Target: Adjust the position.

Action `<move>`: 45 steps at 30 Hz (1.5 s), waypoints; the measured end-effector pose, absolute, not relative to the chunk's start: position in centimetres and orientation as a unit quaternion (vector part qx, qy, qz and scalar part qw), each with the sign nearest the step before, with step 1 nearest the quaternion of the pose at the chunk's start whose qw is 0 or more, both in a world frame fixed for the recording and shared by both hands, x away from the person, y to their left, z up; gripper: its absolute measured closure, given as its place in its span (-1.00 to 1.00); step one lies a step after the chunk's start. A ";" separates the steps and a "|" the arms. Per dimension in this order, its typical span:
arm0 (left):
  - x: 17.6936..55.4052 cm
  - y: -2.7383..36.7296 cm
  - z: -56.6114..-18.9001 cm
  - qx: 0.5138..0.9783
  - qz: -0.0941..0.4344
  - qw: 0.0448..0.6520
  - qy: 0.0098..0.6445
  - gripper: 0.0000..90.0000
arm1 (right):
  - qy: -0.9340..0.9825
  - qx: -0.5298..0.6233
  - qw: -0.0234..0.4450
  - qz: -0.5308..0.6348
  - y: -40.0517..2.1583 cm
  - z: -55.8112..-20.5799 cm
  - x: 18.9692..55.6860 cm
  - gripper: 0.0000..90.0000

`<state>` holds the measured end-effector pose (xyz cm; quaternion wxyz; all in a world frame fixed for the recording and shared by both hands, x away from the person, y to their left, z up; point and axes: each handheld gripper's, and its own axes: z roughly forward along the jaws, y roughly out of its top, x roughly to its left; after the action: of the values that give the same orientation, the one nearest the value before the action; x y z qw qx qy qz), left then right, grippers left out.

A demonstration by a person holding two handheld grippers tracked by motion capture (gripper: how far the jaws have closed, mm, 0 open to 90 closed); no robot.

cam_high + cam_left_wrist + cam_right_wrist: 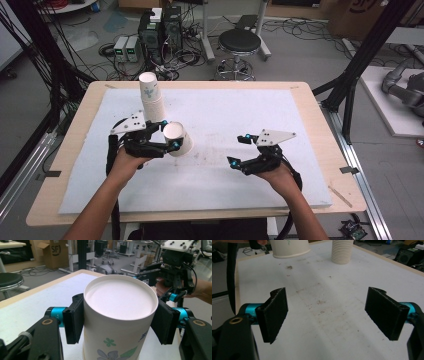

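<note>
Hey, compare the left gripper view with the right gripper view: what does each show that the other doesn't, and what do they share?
Left gripper view: the left hand-held gripper shut on a paper cup, pads on both sides, with the cup's flower print plain and the right hand-held gripper beyond. Right gripper view: that hand-held gripper's own jaws wide open with nothing between them over the stained white mat, and the cup stack standing behind. Shared: the held cup and the mat.

Black stool (240,42) & PC towers (160,30) behind table; cardboard box (56,252).
</note>
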<state>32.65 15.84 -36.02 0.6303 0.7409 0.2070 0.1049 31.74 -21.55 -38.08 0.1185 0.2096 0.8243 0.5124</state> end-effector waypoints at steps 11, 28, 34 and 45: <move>32.5 13.6 -36.4 0.752 0.082 0.627 0.186 -0.23 | 0.830 0.182 0.101 0.517 -20.6 -38.4 31.6 -0.58; 31.2 12.7 -37.7 0.753 0.055 0.634 0.169 -0.23 | 0.840 0.135 0.066 0.521 -17.6 -39.3 30.6 -0.58; 30.7 11.7 -38.0 0.758 0.039 0.634 0.146 -0.24 | 0.839 0.124 0.064 0.525 -17.2 -39.3 30.4 -0.58; 30.3 9.5 -37.9 0.758 0.012 0.643 0.107 -0.24 | 0.839 0.106 0.041 0.531 -16.7 -39.7 29.9 -0.58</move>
<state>30.26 9.51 -37.94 0.6433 0.7580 0.1068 0.0118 29.92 -16.67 -39.66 0.0412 0.1064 0.8394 0.5314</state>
